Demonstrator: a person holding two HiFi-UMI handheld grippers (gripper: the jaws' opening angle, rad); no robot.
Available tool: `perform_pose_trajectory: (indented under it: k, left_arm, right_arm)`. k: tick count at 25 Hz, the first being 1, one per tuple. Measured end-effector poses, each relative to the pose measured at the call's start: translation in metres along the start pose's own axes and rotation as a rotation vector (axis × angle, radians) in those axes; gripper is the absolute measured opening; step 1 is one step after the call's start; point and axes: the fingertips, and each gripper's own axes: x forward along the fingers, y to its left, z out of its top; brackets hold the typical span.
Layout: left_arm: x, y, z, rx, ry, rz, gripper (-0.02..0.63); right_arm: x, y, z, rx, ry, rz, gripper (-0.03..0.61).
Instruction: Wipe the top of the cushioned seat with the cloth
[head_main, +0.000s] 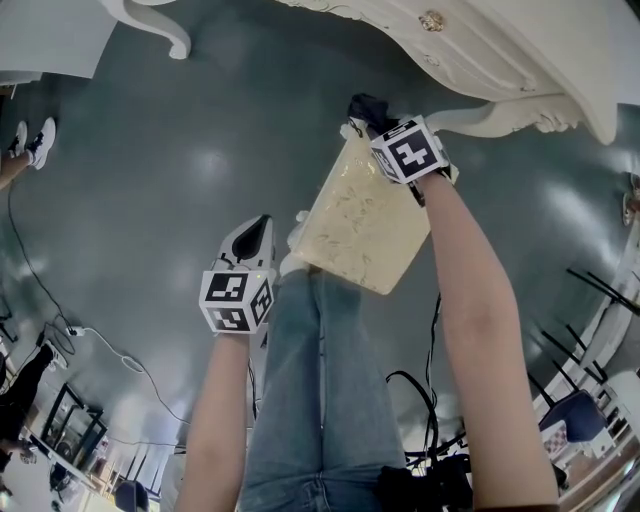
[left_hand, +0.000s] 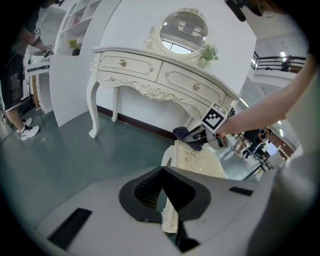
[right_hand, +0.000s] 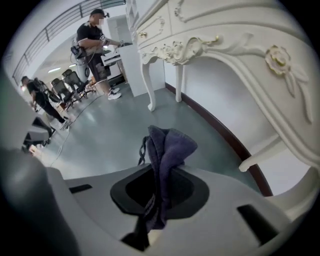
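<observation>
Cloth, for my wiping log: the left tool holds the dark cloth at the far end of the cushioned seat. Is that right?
No, the right tool holds the dark cloth, as the right gripper view shows. It is at the far end of the cushioned seat, as you said.

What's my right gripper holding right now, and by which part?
The right gripper is shut on the dark blue-purple cloth, pinching a bunched fold; its loose end sticks up past the jaws.
</observation>
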Motion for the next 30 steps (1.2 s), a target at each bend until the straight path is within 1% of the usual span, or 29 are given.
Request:
perform_pose_trajectory:
  k: [2, 5, 10, 25, 30]
  left_arm:
    - [0.000, 0.000, -0.001, 0.004, 0.001, -0.005, 0.005]
    - [0.000, 0.000, -0.004, 0.009, 0.003, -0.011, 0.005]
    - [0.001, 0.002, -0.010, 0.025, 0.000, -0.028, 0.005]
    - [-0.008, -0.001, -0.014, 0.044, -0.007, -0.058, 0.005]
    - [-0.014, 0.001, -0.018, 0.042, -0.009, -0.059, 0.005]
  right_arm:
    - [0.000, 0.005, 0.000, -0.044, 0.007, 0.017, 0.034]
    - [-0.002, 0.015, -0.002, -0.060, -0.008, 0.044, 0.034]
    - [-0.002, 0.031, -0.006, -0.093, -0.019, 0.039, 0.034]
    - [-0.007, 0.083, -0.025, -0.100, -0.005, 0.100, 0.034]
    - [-0.009, 0.104, -0.032, -0.100, 0.001, 0.134, 0.034]
